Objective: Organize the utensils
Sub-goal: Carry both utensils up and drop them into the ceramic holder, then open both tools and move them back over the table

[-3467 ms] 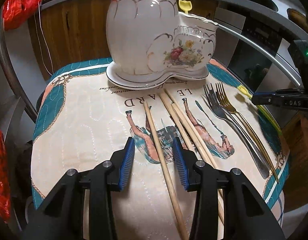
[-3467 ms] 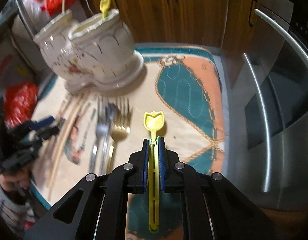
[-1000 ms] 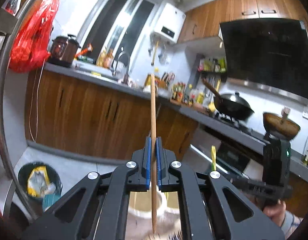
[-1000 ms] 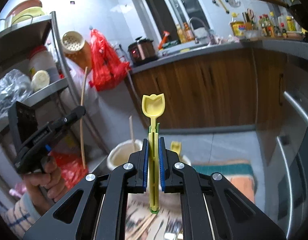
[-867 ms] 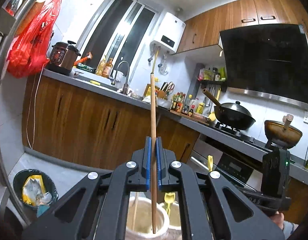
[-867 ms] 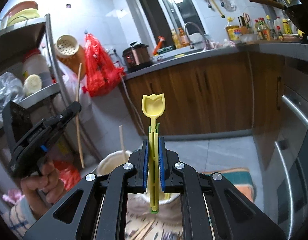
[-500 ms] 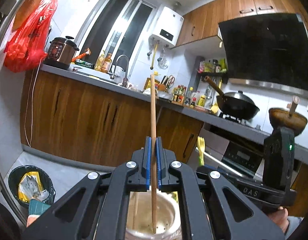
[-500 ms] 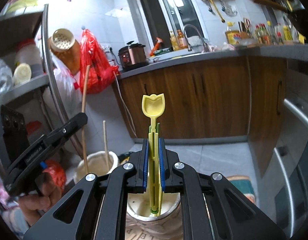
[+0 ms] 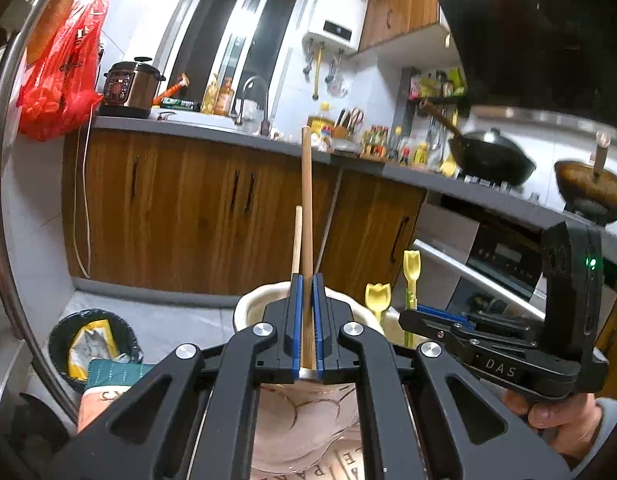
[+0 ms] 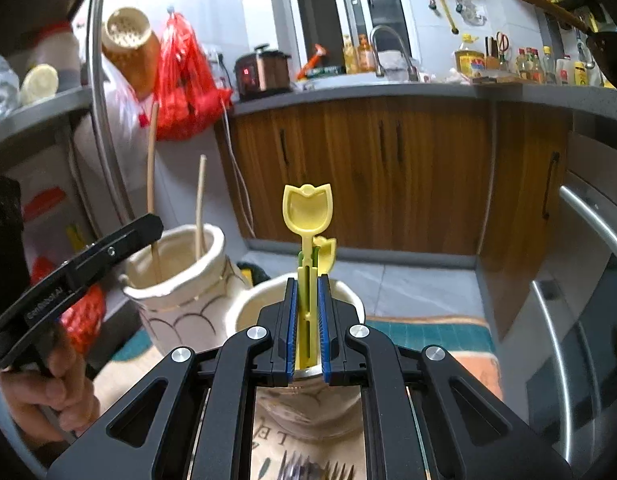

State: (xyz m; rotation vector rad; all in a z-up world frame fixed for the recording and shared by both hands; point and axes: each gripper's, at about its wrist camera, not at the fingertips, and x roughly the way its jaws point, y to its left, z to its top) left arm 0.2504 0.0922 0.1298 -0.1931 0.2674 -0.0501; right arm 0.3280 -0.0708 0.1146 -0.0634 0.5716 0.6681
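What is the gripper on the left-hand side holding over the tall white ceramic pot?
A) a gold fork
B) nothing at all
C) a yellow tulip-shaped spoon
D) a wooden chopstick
D: the left gripper is clamped on a wooden chopstick standing upright over the taller pot, beside another chopstick already in it; the yellow tulip-shaped spoon sits in the right gripper.

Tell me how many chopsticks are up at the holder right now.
2: one chopstick gripped by the left tool, lowered into the taller cup; another chopstick already standing there. More may be hidden.
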